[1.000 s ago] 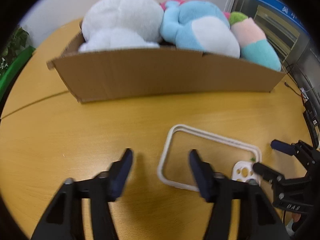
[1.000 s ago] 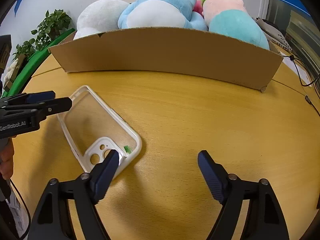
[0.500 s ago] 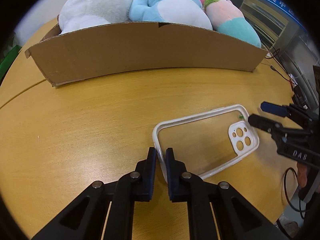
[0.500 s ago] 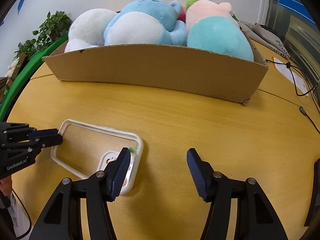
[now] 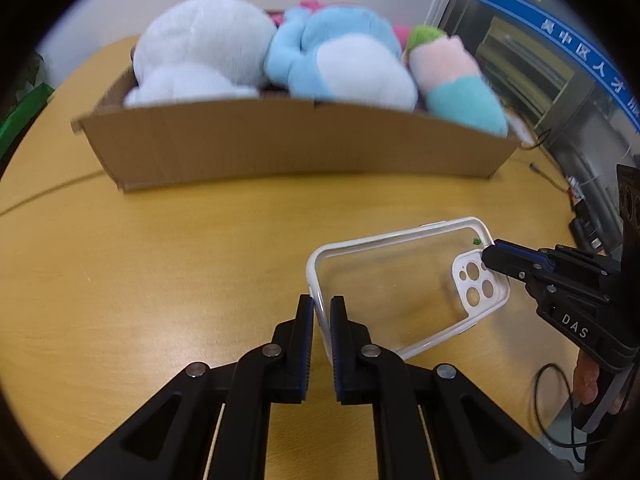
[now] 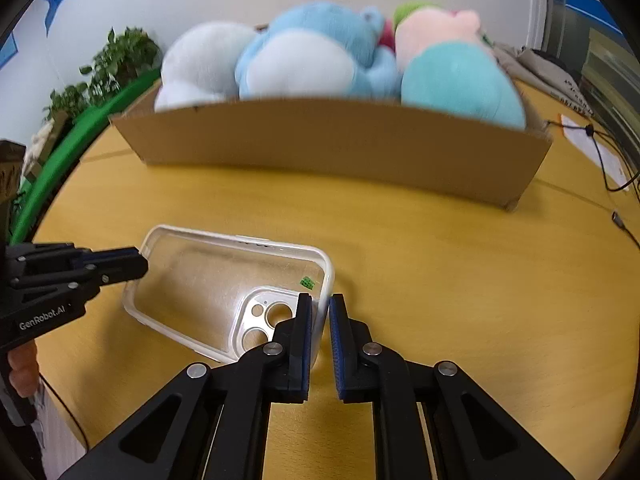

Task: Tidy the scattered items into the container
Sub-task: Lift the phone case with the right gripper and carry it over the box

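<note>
With the left tool and right tool each clamped on an opposite end rim of the clear phone case, lift both together, level, toward the far cardboard box, over its near wall.

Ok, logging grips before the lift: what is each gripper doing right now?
Left gripper: shut on the phone case, at its plain end.
Right gripper: shut on the phone case, at its camera end.

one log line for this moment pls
left gripper: shut on phone case | right gripper: shut on phone case | box: plush-filled
</note>
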